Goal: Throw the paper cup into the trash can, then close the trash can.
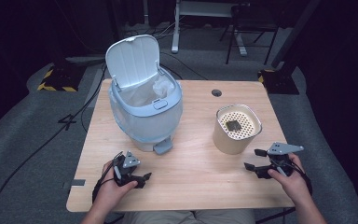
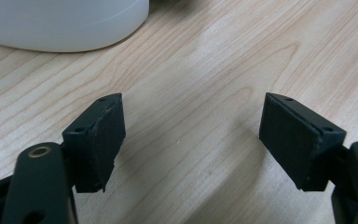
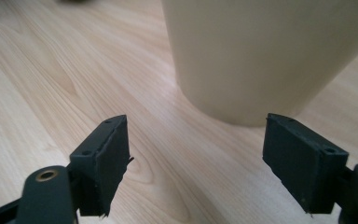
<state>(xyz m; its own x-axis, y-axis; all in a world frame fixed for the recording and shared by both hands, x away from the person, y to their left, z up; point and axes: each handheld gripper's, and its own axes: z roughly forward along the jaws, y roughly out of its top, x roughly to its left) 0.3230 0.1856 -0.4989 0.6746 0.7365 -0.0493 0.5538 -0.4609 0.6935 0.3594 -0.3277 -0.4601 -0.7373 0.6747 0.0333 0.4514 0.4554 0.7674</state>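
High view: right gripper (image 1: 255,159) beside beige cup (image 1: 235,130), jaws apart, empty
Cup probably light, rigid, smooth; grip its rim. Left gripper (image 1: 134,176) gapes empty

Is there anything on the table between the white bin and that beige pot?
Nothing: the high view shows bare wooden table between the white bin and the beige pot.

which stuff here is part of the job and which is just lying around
Part of the job:
- beige canister with a perforated insert and a dark piece on it, just ahead of the right hand-held gripper
- pedal bin, lid up, liner inside
- left hand-held gripper, open over bare table

Lying about:
- cables on the floor
- desk frame behind
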